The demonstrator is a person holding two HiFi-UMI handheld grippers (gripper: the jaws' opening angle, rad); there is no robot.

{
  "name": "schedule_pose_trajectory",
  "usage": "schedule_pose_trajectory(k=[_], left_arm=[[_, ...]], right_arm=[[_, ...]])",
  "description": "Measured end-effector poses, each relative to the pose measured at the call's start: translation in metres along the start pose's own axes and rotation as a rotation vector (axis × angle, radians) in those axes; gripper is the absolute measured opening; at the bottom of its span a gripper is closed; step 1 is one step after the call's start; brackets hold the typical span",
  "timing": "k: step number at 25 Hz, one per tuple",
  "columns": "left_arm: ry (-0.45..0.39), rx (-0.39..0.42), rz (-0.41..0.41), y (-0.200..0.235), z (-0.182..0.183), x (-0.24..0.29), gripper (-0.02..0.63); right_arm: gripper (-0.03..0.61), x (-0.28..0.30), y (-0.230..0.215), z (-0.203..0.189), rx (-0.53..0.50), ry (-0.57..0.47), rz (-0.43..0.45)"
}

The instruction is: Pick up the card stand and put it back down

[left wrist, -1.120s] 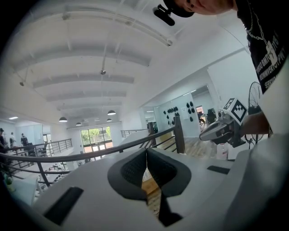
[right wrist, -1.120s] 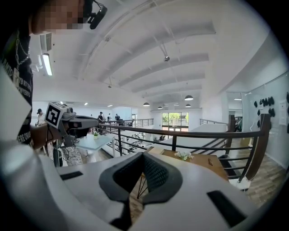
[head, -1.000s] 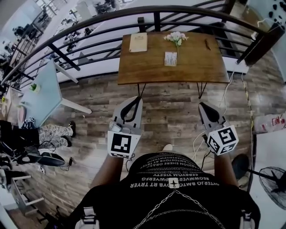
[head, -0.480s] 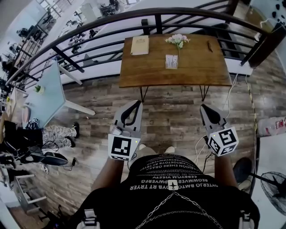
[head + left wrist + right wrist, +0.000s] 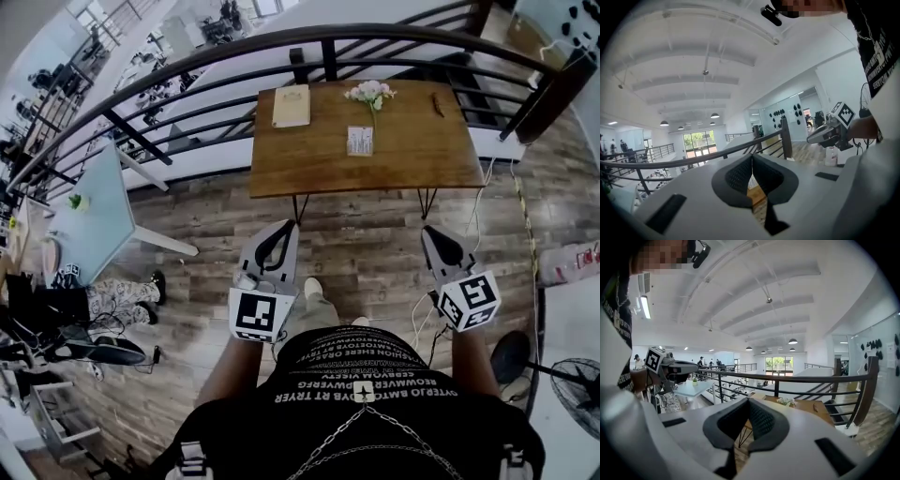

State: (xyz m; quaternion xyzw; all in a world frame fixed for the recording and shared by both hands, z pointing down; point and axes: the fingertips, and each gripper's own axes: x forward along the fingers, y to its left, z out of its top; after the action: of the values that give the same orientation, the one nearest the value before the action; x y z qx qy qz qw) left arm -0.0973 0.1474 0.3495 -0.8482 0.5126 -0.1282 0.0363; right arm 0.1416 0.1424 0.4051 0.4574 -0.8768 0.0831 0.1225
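The card stand (image 5: 359,141), a small upright white card, sits near the middle of the wooden table (image 5: 309,159) far ahead in the head view. A stretch of plank floor separates both grippers from the table. My left gripper (image 5: 286,228) is held at waist height, its jaws meeting at the tips with nothing between them. My right gripper (image 5: 429,232) is level with it, also shut and empty. In the left gripper view the pads (image 5: 740,176) touch at the tip. The right gripper view shows its own closed jaws with the table (image 5: 806,406) beyond them.
White flowers (image 5: 368,92), a clipboard (image 5: 291,106) and a dark pen (image 5: 436,105) share the table. A black curved railing (image 5: 187,66) runs behind it. A pale blue table (image 5: 89,202) and a seated person's legs (image 5: 112,281) are at the left, a fan (image 5: 577,394) at bottom right, and cables (image 5: 417,300) lie on the floor.
The table has shifted slightly lower in the head view and a shoe has come forward between the grippers. Both grippers stay shut and level.
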Motion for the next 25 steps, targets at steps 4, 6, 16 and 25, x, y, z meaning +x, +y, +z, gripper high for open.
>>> schedule_pose_trajectory(k=[4, 6, 16, 25], left_arm=[[-0.01, 0.003, -0.004, 0.026, 0.002, 0.009, 0.028], [-0.015, 0.007, 0.0, 0.041, 0.004, 0.013, 0.028], [0.005, 0.008, -0.01, 0.092, -0.017, 0.035, 0.028], [0.012, 0.001, -0.033, 0.116, -0.026, 0.065, 0.028]], right_arm=[[0.014, 0.019, 0.007, 0.008, 0.008, -0.005, -0.013], [0.015, 0.031, 0.013, 0.014, -0.001, -0.006, -0.01], [0.014, 0.081, 0.011, 0.024, 0.009, 0.008, -0.05], [0.015, 0.117, 0.014, 0.029, 0.009, 0.04, -0.05]])
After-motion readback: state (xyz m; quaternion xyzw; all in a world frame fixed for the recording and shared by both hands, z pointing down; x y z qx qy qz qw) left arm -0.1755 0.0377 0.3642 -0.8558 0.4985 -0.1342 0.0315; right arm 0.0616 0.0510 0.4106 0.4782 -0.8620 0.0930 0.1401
